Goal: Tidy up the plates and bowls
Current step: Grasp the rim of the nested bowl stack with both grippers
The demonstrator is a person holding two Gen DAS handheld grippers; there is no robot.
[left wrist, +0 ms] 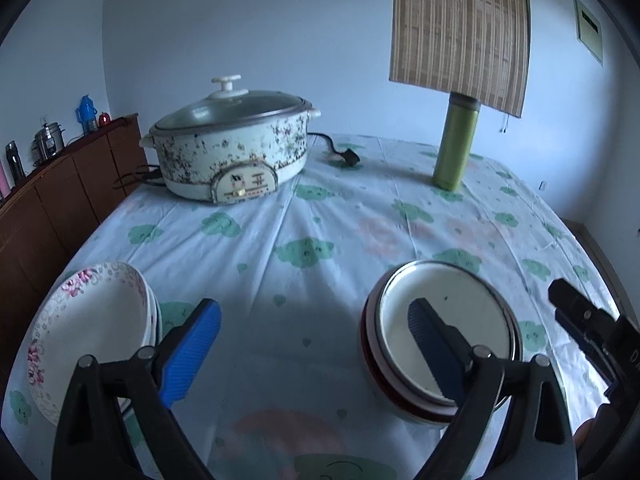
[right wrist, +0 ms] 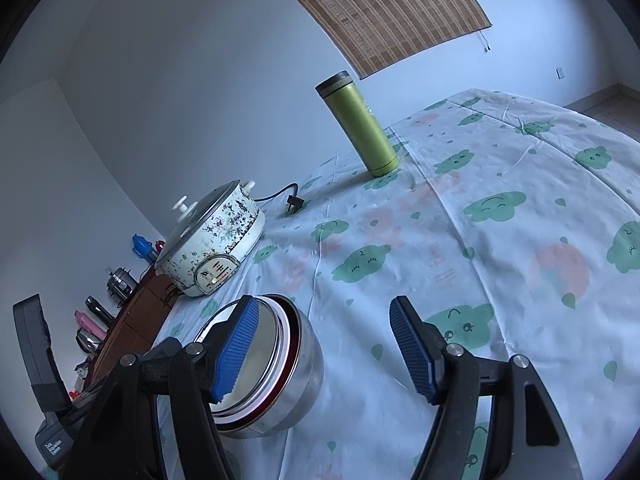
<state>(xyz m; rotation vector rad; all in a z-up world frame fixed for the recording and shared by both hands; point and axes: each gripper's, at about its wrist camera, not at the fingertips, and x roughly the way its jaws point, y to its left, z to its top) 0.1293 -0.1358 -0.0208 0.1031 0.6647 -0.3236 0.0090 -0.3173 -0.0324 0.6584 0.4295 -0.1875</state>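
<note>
blue ribbed pads on the left gripper [left wrist: 316, 344] sit right up front, spread wide with nothing between them, and the right gripper [right wrist: 324, 348] is the same deal, fingers apart and empty. the stack of metal bowls with the dark red band and white inside [left wrist: 444, 336] sits on the table just past the left gripper's right-hand finger, which overlaps the rim in that view; from the right wrist view the same stack [right wrist: 276, 364] is behind and just outside the left-hand finger. the white floral-edged plates [left wrist: 88, 328], stacked and leaning a bit by the look of it, are outside the left gripper's left finger. so neither set of fingers actually straddles anything yet. what worries me: the bowls look smooth and rounded, so a pinch on the rim could slip or lift only the top one and leave the rest wobbling. both grippers are close to that stack too, so they could bump each other going for it. the thin cloud-print tablecloth [left wrist: 320, 216] is wrinkled, and dragging a finger could tug it, which might rock the tall green flask [right wrist: 362, 126] standing well beyond the fingertips. the speckled electric pot with the glass lid [left wrist: 232, 152] looks heavy enough to stay put, though its loose black cord and plug [left wrist: 344, 156] could snag.
</note>
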